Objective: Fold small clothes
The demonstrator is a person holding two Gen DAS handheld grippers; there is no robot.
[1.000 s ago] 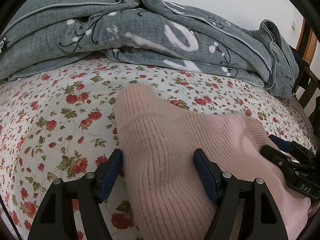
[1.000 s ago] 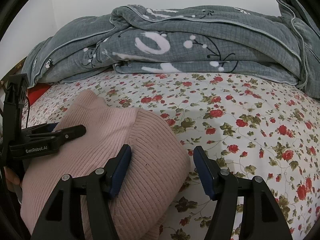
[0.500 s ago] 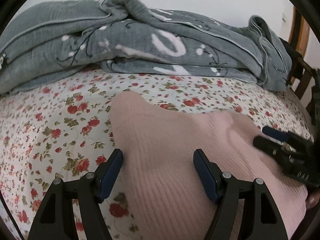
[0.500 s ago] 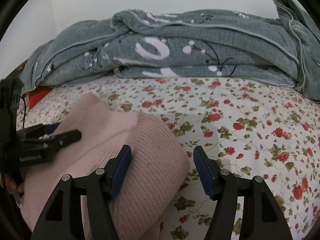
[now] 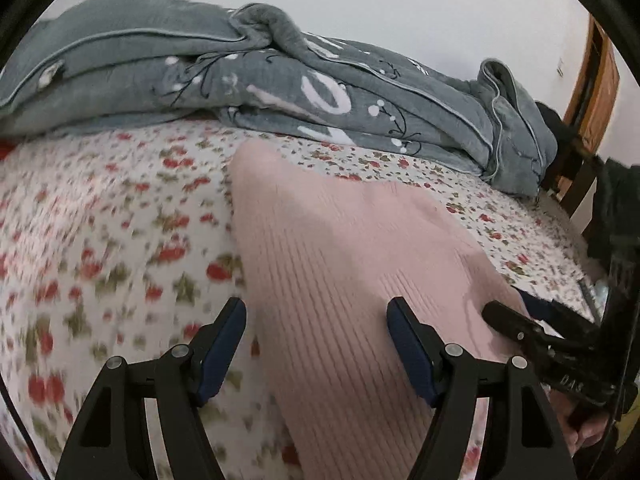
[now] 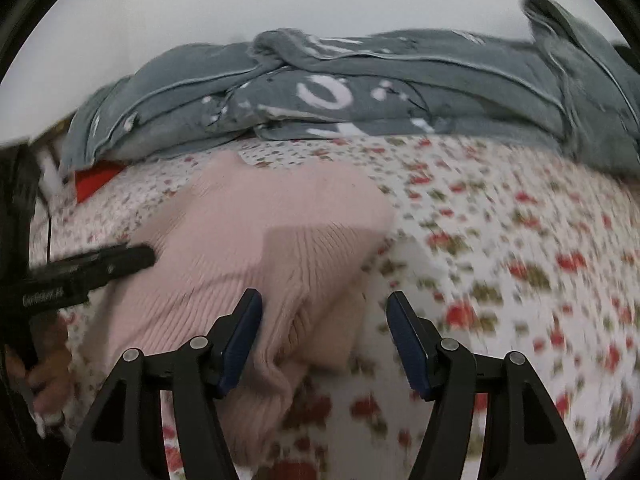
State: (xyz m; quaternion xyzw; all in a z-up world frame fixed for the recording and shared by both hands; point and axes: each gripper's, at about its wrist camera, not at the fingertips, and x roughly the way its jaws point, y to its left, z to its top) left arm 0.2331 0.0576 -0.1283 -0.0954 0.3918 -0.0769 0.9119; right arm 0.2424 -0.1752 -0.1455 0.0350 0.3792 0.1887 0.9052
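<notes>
A pink ribbed knit garment (image 5: 340,264) lies folded on the flowered bed sheet (image 5: 120,240). My left gripper (image 5: 316,344) is open and hovers over the garment's left part, with nothing between its jaws. My right gripper (image 6: 324,340) is open over the garment (image 6: 256,248) at its right edge, where a folded hem lies between the jaws. Each gripper shows at the side of the other's view: the right gripper (image 5: 532,316) and the left gripper (image 6: 120,260).
A crumpled grey quilt (image 5: 280,80) with white print lies along the back of the bed against a white wall. A wooden bed frame (image 5: 592,92) stands at the far right. A red item (image 6: 96,176) lies at the bed's left edge.
Both grippers have pulled back and lifted away from the garment, so more of it and the bed shows. Both stay open. The views are blurred by motion.
</notes>
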